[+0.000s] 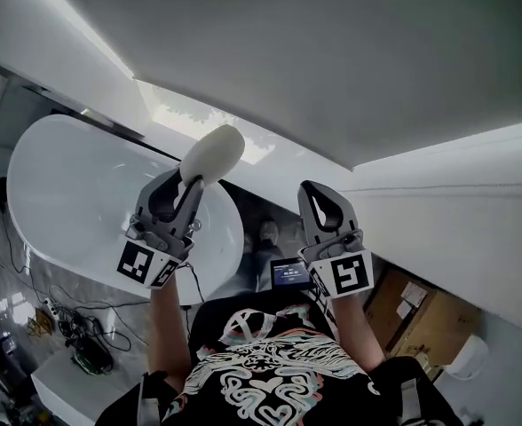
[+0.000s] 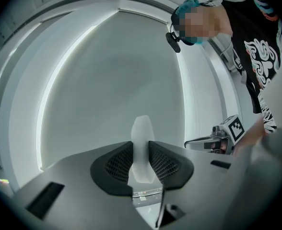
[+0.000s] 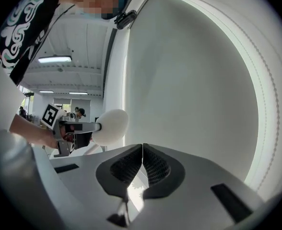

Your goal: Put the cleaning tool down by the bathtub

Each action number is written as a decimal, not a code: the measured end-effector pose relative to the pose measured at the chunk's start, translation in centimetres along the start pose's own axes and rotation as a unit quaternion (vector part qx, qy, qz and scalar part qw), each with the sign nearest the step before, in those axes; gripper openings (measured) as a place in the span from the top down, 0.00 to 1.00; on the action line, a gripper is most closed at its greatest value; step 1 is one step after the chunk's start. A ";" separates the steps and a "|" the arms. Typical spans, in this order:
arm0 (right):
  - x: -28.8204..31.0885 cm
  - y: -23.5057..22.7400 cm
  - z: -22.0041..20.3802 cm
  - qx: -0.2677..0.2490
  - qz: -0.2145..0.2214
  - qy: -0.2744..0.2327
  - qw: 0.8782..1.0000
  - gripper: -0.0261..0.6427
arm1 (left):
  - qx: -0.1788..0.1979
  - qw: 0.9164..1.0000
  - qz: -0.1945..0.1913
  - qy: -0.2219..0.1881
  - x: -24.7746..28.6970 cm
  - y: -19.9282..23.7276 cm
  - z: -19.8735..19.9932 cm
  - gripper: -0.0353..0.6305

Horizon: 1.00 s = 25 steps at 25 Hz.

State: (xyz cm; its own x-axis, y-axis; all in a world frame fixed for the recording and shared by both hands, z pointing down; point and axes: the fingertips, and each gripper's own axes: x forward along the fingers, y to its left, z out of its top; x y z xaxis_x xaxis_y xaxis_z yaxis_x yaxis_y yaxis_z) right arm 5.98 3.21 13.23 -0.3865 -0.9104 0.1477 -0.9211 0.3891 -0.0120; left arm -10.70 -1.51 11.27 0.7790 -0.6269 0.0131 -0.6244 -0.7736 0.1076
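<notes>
Holding the cleaning tool (image 1: 213, 153) up before us, we have the left gripper (image 2: 142, 163) clamped on its pale stem. The white oval head juts past the pads and shows over the rim of the white bathtub (image 1: 66, 193). Our right gripper (image 3: 142, 164) is pressed together on nothing. Print on the small screen (image 1: 291, 272) is too small to read, while the square markers (image 1: 350, 273) are crisp.

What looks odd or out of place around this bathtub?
Nothing looks spilled or broken. Only oddity: loose cables lie tangled on the floor beside the white bathtub. The cleaning tool is clamped in the left gripper, not yet put down.
</notes>
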 end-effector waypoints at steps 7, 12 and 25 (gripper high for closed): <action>2.6 -1.5 -3.6 -0.003 0.007 0.035 0.999 0.92 | -0.010 0.999 -0.010 0.034 2.8 0.8 -3.7 0.78; 4.0 -2.3 -7.2 0.007 0.009 0.049 0.999 0.92 | -0.009 0.999 -0.008 0.050 4.0 1.8 -7.1 0.78; 7.1 -3.6 -16.2 0.032 0.011 0.082 0.996 0.92 | 0.021 0.994 -0.010 0.108 7.1 2.8 -15.0 0.78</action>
State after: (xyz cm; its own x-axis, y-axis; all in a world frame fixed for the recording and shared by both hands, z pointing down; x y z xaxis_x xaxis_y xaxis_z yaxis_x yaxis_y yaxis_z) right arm 7.31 -2.35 30.33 -0.3990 -0.8644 0.3059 -0.9155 0.3945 -0.0795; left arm -6.05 -6.80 26.58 0.7827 -0.5801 0.2256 -0.6067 -0.7919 0.0687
